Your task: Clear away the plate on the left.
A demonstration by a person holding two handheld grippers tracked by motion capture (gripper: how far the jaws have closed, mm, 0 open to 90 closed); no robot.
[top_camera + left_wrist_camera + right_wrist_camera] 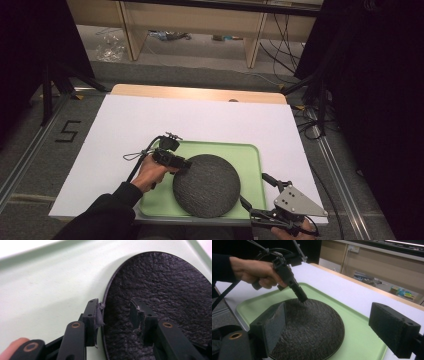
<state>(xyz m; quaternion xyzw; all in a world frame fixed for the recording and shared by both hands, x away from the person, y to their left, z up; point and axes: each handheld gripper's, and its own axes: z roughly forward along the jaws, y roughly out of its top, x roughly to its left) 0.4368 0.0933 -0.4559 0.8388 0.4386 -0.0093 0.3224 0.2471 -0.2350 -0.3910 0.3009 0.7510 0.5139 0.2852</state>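
Note:
A dark grey round felt disc [206, 186] lies flat on a light green tray [248, 160]. A hand holds my left gripper [184, 164] at the disc's far left edge. In the left gripper view the left gripper [116, 312] is open, one jaw over the tray [50, 285] and the other over the disc [170, 290], with the rim between them. My right gripper [252, 187] stands open at the tray's near right corner, just beside the disc. In the right gripper view its jaws [332, 325] are spread wide before the disc [312, 322], with the left gripper [302, 298] touching the disc's far rim.
The tray sits on a white sheet [150, 125] covering a wooden table [200, 92]. Beyond the table are wooden shelf legs [252, 47], cables [280, 50] on the floor and dark stands at both sides. A black figure 5 [67, 131] marks the floor at left.

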